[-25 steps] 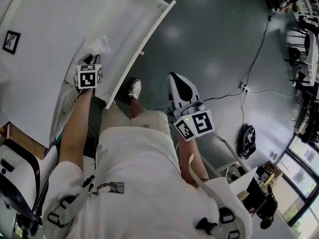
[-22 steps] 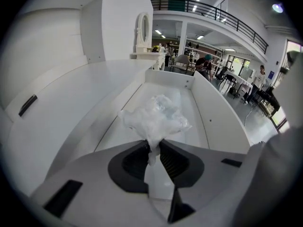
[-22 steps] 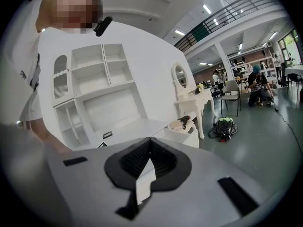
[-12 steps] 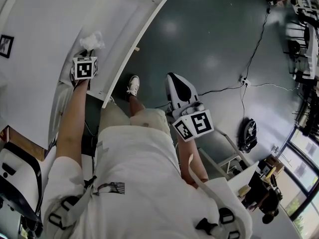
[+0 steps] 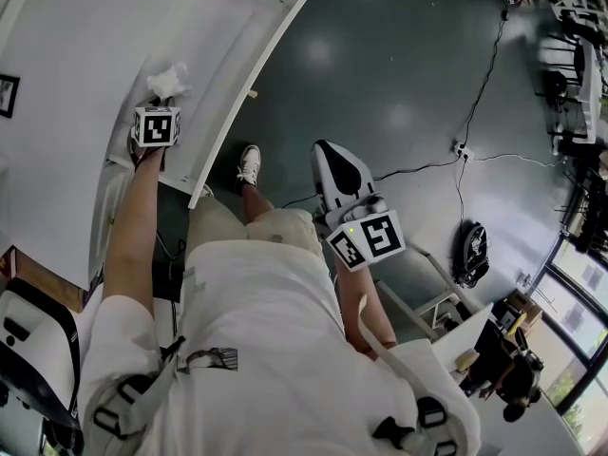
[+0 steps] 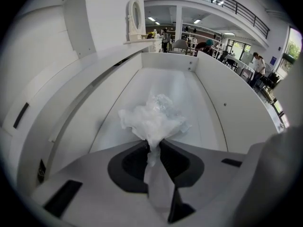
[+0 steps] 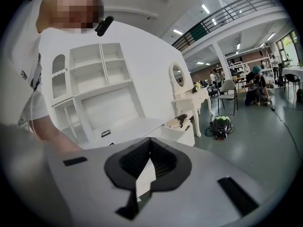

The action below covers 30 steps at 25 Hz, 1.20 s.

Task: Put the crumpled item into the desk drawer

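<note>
The left gripper [image 6: 152, 145] pinches the crumpled item [image 6: 154, 119] above the open drawer [image 6: 222, 108], poised to drop it in; the right gripper [image 7: 149, 143] hangs closed, empty

Glossy grey floor [image 5: 399, 84], white shelving [image 7: 94, 79]

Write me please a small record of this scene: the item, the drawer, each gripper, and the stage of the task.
item: crumpled white item, pinched at its lower end
drawer: white desk drawer, pulled open
left gripper: shut on the crumpled white item, holding it over the drawer's inside
right gripper: jaws together, nothing between them, away from the drawer
task stage: item not yet released
</note>
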Each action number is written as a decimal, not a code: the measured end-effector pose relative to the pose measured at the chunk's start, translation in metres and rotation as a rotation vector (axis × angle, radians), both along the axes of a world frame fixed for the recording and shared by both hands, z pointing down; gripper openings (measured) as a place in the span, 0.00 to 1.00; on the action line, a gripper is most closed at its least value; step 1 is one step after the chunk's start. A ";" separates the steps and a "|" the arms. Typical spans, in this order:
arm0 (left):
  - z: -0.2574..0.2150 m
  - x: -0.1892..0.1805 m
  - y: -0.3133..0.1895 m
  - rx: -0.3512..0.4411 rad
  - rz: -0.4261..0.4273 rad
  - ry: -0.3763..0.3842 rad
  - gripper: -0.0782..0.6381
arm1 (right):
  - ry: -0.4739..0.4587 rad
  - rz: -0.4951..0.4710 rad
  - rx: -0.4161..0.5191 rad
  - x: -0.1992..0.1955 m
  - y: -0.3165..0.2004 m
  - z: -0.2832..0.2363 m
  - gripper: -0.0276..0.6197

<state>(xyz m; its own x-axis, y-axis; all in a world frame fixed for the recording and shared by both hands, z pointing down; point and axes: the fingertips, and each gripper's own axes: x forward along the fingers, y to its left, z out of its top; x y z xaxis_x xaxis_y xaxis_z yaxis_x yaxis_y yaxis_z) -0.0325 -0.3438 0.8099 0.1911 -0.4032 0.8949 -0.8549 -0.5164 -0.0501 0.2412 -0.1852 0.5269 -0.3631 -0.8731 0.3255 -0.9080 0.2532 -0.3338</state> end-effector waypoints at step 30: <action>-0.046 0.004 0.021 0.071 0.021 0.033 0.43 | -0.009 -0.026 0.079 -0.038 0.014 -0.038 0.06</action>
